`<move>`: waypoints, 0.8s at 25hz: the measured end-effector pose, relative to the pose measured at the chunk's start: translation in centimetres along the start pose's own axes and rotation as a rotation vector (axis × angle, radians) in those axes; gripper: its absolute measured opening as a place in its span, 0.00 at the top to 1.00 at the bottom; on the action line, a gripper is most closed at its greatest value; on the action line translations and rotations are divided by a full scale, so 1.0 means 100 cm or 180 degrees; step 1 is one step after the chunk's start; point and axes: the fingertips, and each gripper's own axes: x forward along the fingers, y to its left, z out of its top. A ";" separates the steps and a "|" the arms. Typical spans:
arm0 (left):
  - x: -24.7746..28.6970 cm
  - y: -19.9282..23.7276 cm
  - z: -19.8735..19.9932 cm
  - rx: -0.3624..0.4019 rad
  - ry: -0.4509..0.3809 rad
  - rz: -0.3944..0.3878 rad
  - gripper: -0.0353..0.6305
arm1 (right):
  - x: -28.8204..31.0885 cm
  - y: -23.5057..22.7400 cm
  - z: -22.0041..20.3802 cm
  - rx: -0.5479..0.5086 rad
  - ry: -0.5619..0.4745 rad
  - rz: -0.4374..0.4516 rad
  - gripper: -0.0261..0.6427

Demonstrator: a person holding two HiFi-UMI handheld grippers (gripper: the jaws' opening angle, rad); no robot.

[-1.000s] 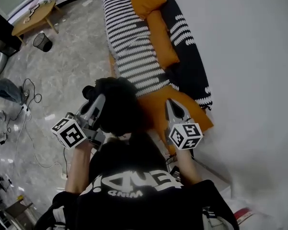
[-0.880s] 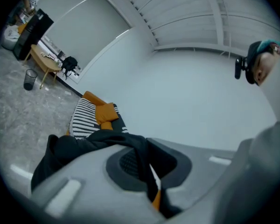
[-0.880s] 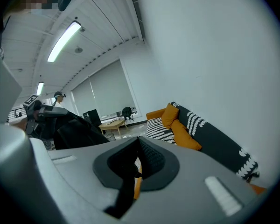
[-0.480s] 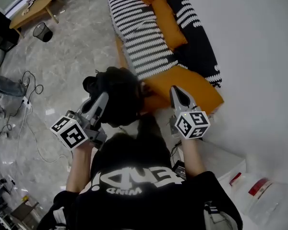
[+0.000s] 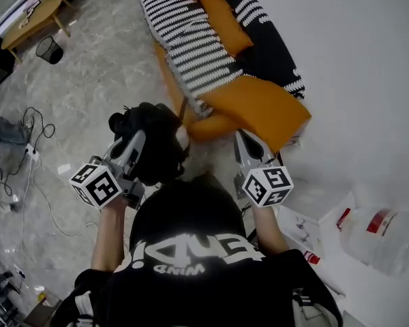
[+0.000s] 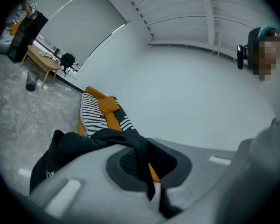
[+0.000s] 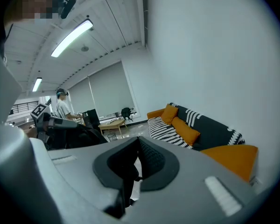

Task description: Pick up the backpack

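Note:
A black backpack (image 5: 153,142) hangs in the air in front of the person, above the floor. My left gripper (image 5: 138,140) is shut on one of its black straps (image 6: 141,153), which runs between the closed jaws while the bag's body (image 6: 56,155) droops to the left. My right gripper (image 5: 244,142) is held level beside the bag, over the sofa's orange end. Its jaws (image 7: 136,160) are shut, with a black strap pinched between them and hanging down. Where that strap joins the bag is hidden.
A striped sofa (image 5: 191,53) with orange cushions (image 5: 221,16) runs along the white wall. A big water jug (image 5: 382,240) lies at the lower right. A wooden table (image 5: 27,22), a waste basket (image 5: 49,48) and floor cables (image 5: 34,131) are on the left.
Both grippers and the hanging backpack have moved along the sofa toward its orange end. The water jug has come into view at the lower right.

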 end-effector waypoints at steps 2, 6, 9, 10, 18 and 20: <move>-0.010 0.001 -0.016 -0.0057 0.0009 0.0077 0.94 | -0.015 0.001 -0.009 -0.0016 0.0028 0.0002 0.96; -0.025 0.005 -0.039 -0.0138 -0.0024 0.0212 0.94 | -0.027 0.001 -0.025 -0.0021 0.0107 0.0043 0.96; -0.033 0.004 -0.052 -0.0101 -0.0045 0.0280 0.94 | -0.032 0.003 -0.031 -0.0031 0.0134 0.0100 0.96; -0.034 0.005 -0.054 -0.0092 -0.0056 0.0300 0.94 | -0.032 0.004 -0.033 -0.0037 0.0132 0.0121 0.96; -0.033 0.006 -0.080 -0.0054 0.0020 0.0324 0.94 | -0.034 0.011 -0.044 -0.0044 0.0146 0.0236 0.96; -0.031 0.005 -0.085 -0.0093 0.0033 0.0319 0.94 | -0.037 0.011 -0.045 -0.0050 0.0142 0.0256 0.96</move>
